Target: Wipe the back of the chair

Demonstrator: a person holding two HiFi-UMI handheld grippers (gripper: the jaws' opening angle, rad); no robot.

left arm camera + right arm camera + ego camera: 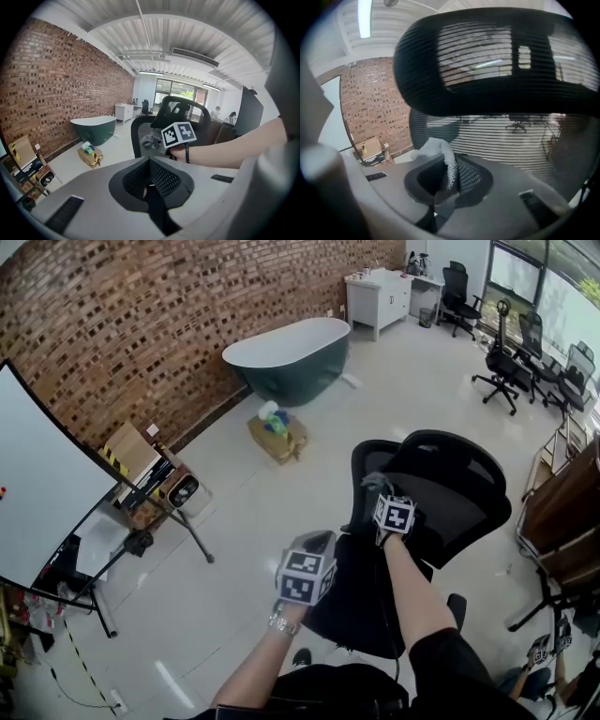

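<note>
A black office chair (450,493) with a mesh back stands just ahead of me, right of centre. My right gripper (378,488) is shut on a grey cloth (373,482) and holds it against the left edge of the chair back. In the right gripper view the cloth (436,147) sticks up from the jaws, close to the mesh back (511,140) under the headrest (487,61). My left gripper (317,545) hangs lower left, apart from the chair, with its jaws together and nothing in them. The left gripper view shows the chair (139,136) and the cloth (151,140).
A green bathtub (286,357) stands by the brick wall, a cardboard box (277,435) in front of it. A whiteboard (37,493) on a stand and tripod legs (187,531) are at left. More office chairs (502,367) and a wooden cabinet (567,512) are at right.
</note>
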